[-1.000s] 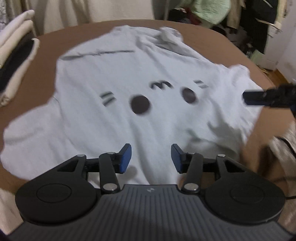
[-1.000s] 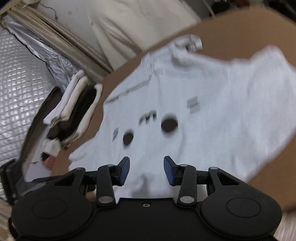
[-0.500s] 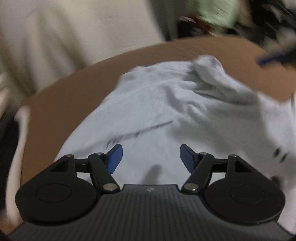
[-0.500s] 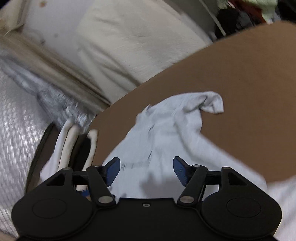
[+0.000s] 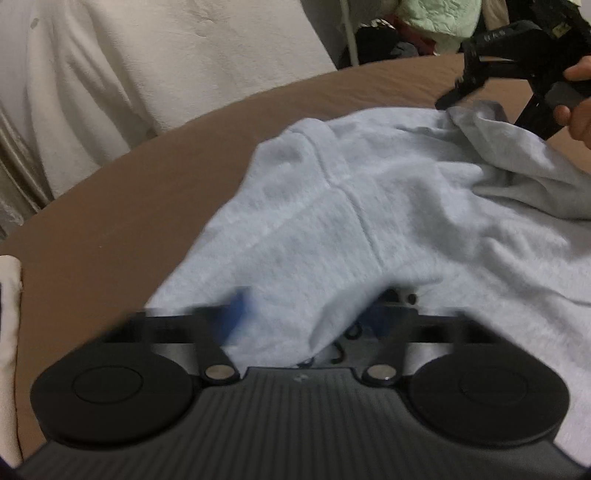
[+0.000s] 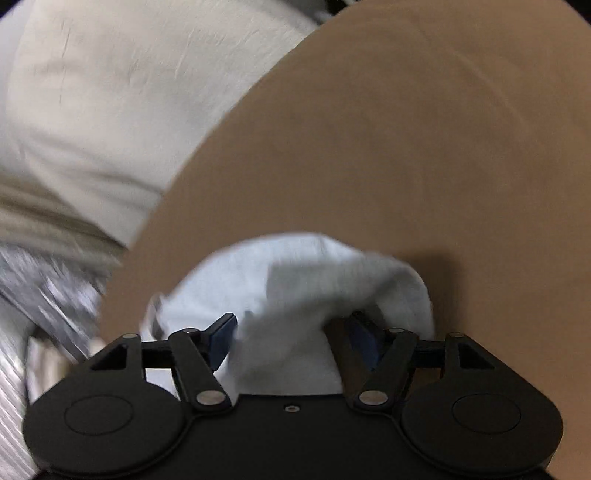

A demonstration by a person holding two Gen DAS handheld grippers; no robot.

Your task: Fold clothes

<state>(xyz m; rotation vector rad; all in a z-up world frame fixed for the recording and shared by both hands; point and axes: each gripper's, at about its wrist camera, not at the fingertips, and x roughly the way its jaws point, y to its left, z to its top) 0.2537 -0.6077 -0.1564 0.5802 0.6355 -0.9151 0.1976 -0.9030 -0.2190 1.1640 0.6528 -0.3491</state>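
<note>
A light grey sweatshirt [image 5: 388,221] lies spread on the round brown table [image 5: 147,192]. My left gripper [image 5: 304,314] is low over its near edge. Its blurred jaws are closing with a raised fold of the cloth between them, and the right pad is partly hidden under the fabric. My right gripper [image 6: 291,336] is at the far bunched end of the sweatshirt [image 6: 295,280]. Its jaws are opening, with cloth heaped between the blue pads. The left wrist view shows the right gripper [image 5: 448,101] held by a hand [image 5: 576,122], tips at a crumpled sleeve.
Cream fabric [image 5: 147,55] hangs behind the table's far edge. Folded cream clothes [image 5: 7,332] sit at the table's left. Silver quilted material [image 6: 22,350] lies left of the table. A pile of clothes [image 5: 443,22] stands at the back right.
Both grippers swept from the printed face on the sweatshirt to its far edge and sank. The left jaws widened, then narrowed around a fold. The right jaws spread wider over the bunched end.
</note>
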